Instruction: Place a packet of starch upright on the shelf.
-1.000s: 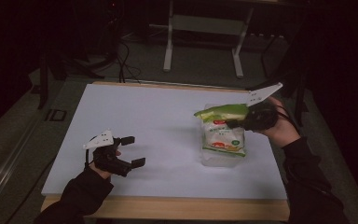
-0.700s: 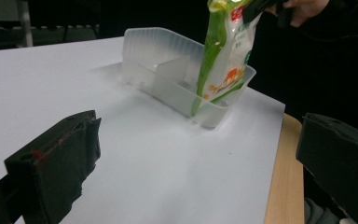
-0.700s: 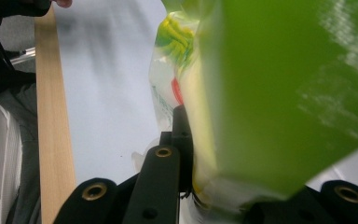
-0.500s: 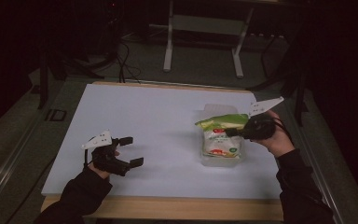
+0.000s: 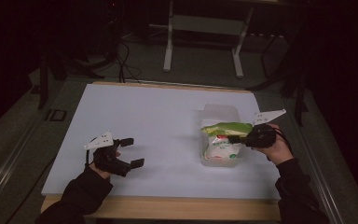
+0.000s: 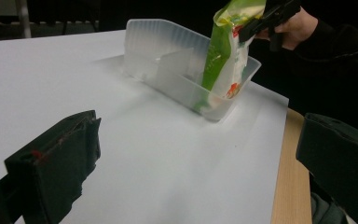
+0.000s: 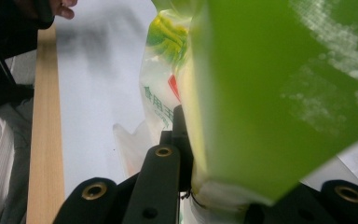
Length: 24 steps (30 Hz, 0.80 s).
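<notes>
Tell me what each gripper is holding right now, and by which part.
The right gripper is shut on the green-and-white plastic food bag, pinching its green top edge as its bottom sits in the clear plastic tray. The left gripper is open and holds nothing.

Green-white bag [image 5: 223,140] upright, seemingly inside clear bin [image 5: 221,114]

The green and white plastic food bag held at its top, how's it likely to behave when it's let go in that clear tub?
The green and white plastic food bag looks soft: its top folds where the right gripper pinches it, so it will probably sag. It hangs tilted into the near end of the clear plastic tub, so it may lean on the wall. The glossy film could be slippery.
</notes>
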{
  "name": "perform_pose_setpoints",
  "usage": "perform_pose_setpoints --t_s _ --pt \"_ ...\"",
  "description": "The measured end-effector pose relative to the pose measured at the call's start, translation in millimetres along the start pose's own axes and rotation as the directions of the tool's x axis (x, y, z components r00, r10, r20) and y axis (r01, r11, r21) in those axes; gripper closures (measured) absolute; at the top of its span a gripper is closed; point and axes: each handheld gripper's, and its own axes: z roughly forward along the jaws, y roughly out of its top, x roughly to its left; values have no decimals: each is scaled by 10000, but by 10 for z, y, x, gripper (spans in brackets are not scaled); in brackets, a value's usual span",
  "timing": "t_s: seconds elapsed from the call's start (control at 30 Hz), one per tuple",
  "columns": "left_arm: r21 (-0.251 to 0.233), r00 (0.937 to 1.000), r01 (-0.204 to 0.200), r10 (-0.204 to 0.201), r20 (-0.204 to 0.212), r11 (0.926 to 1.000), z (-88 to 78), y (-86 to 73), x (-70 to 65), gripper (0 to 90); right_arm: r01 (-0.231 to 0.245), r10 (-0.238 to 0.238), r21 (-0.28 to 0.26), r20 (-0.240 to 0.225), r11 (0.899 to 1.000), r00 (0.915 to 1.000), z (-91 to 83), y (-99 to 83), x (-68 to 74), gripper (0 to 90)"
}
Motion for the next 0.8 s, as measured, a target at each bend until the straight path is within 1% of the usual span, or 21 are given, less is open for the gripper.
perform_pose_setpoints --t_s 0.07,0.17,0.2,0.27,0.3,0.33,0.37,0.43,0.47,0.5,0.57,0.6,0.63,0.67,0.73,0.8 --pt "39 10000 -32 32 -21 10000 6 -2 -7 2 -14 13 -114 -71 9999 10000 -1 -21 1 828" --pt "111 10000 -65 65 27 9999 12 -4 -7 2 -5 5 -24 12 10000 10000 -8 -21 23 822" --pt "116 10000 -80 80 28 9999 13 -5 -8 2 -45 45 41 138 10000 9999 -3 -18 28 792" --pt "139 9999 -87 86 68 9999 14 -6 -10 2 -223 210 322 422 9992 9989 26 -17 40 669" --pt "140 9999 -106 105 69 9998 14 -7 -11 2 -370 357 275 487 9989 9982 34 -13 45 639" --pt "135 9999 -116 115 93 9998 13 -8 -12 2 -411 401 202 477 9990 9981 38 -10 46 634" --pt "145 9999 -94 92 108 9999 13 -9 -13 3 -436 430 131 462 9990 9980 40 3 53 595" --pt "152 9999 -89 88 102 9998 17 -11 -13 2 -512 511 13 576 9987 9970 34 34 63 533" --pt "171 9999 -91 90 82 9998 20 -13 -13 2 -461 458 21 598 9989 9972 27 55 72 497" --pt "204 9999 -117 115 69 9997 21 -15 -11 2 -354 356 -54 696 9994 9969 15 81 83 458" --pt "194 9999 -98 96 82 9998 22 -22 -4 2 -387 406 -234 861 9990 9955 -13 118 89 398" --pt "155 9999 -58 57 88 9999 20 -24 3 2 -401 440 -436 923 9982 9948 -38 141 95 359" --pt "128 10000 -29 27 92 9999 19 -25 7 2 -470 533 -620 1047 9970 9931 -58 162 104 320" --pt "111 10000 -38 37 89 9999 16 -24 8 2 -560 645 -806 1074 9952 9921 -80 184 108 296" --pt "150 9999 -103 103 31 9998 15 -20 6 2 -594 737 -1161 1236 9915 9896 -129 240 134 231" --pt "207 9998 -195 196 -23 9996 19 -19 -4 2 -524 700 -1406 1234 9887 9899 -177 301 167 147"
